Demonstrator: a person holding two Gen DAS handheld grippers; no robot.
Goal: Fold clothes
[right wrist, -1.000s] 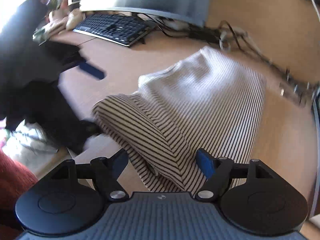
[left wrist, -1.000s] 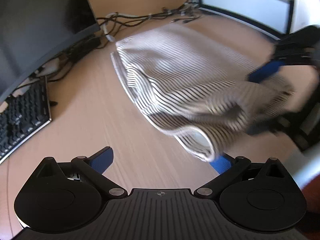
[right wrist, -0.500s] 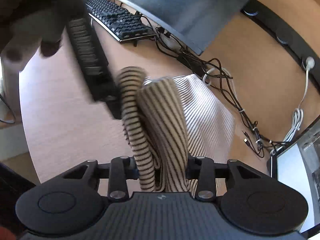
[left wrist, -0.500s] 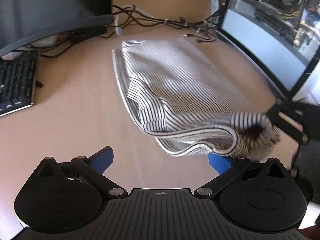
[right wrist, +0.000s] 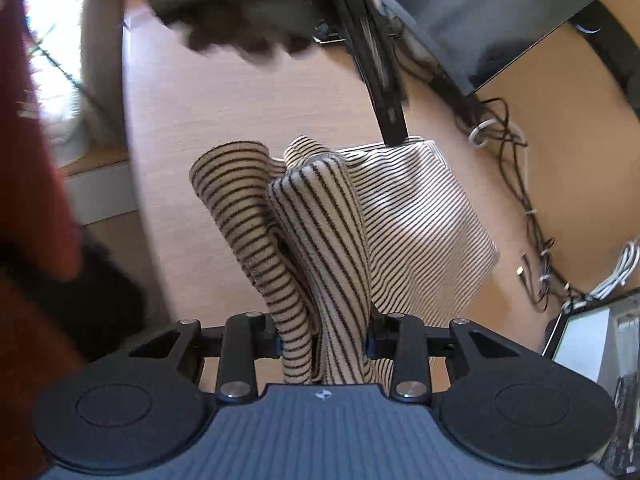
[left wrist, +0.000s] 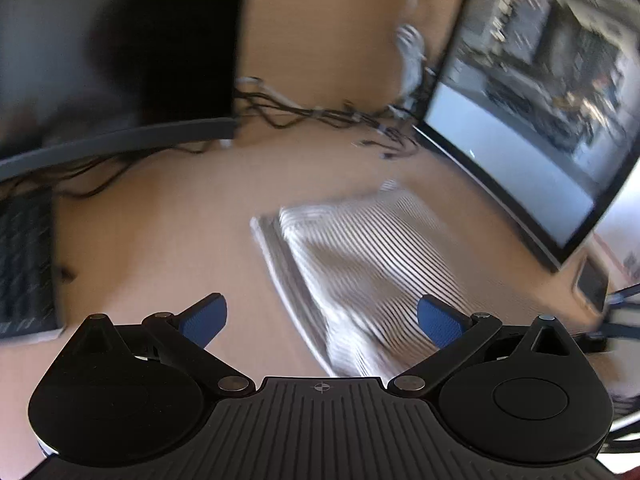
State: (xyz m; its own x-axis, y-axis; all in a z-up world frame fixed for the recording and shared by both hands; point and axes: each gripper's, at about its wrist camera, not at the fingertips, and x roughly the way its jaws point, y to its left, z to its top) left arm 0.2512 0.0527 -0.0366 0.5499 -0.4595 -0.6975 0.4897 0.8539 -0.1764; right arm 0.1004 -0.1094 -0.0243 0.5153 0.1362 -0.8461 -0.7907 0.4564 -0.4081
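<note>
Step in hand: fold-over of the striped garment.

The right gripper (right wrist: pixel 322 344) pinches a bunched fold of the striped garment (right wrist: pixel 416 224) between its closing fingers; the rest lies on the table (right wrist: pixel 240 120). The left gripper (left wrist: pixel 322 318) hangs above it, fingers wide and empty. Next move, as judged: carry the fold across, lay it flat, release.

Black ribbed gripper bodies w/ round discs, silver screws, blue pads (left wrist: pixel 438 322), crosshair marks
</note>
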